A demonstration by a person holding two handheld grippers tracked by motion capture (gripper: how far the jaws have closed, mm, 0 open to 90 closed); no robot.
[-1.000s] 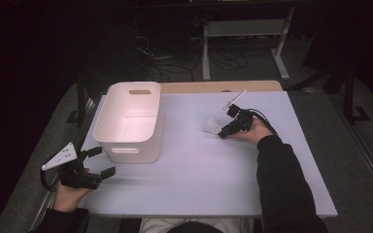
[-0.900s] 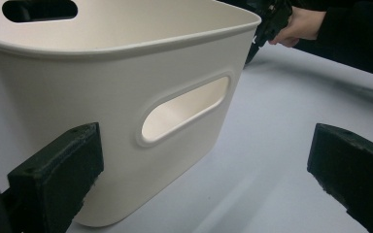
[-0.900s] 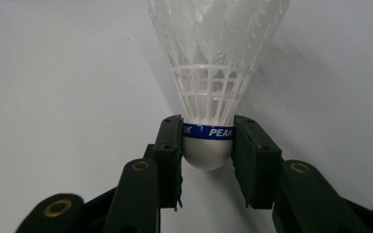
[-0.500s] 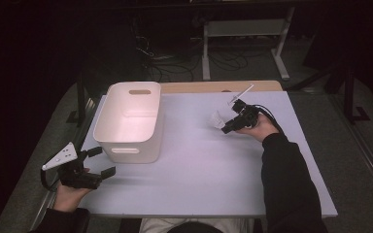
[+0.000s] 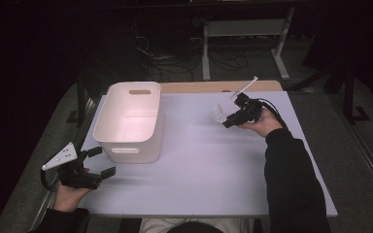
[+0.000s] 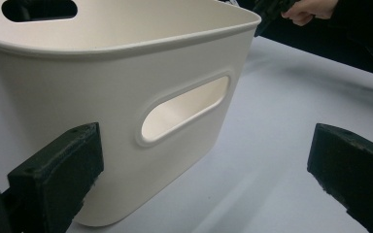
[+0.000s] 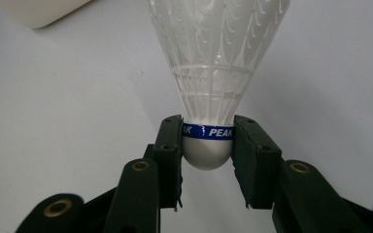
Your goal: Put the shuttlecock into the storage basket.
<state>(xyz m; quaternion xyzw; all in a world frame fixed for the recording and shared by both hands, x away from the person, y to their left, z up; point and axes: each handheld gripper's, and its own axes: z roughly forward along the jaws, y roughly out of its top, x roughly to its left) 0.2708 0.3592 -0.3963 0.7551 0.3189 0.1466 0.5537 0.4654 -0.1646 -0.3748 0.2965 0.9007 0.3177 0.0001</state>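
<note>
Table [image 5: 199, 174]: a pale, lilac-white top that takes up the middle of the high view, with dark floor around it.
Bin [image 5: 128, 121]: a white plastic tub with cut-out handles, standing at about 9 o'clock on the table; in the left gripper view its near wall [image 6: 126, 121] and one handle slot sit right ahead.
Right sleeve [image 5: 291, 179]: dark, running from 5 o'clock up toward 2 o'clock.
Left gripper [image 5: 97, 162]: at 8 o'clock by the table's near left edge, just short of the bin; its jaws stand wide apart with nothing between them, and the pads touch nothing.
Right gripper [image 5: 226, 120]: at about 1 o'clock, held above the table top, pointing toward 9 o'clock; its fingers [image 7: 170, 145] are clamped on the shuttlecock's cork.
Shuttlecock [image 7: 213, 73]: white plastic skirt, white rounded cork with a blue band reading PEAK; gripped by the cork on both sides, skirt pointing away from the gripper, well apart from the bin at 1 o'clock [image 5: 217, 114].
</note>
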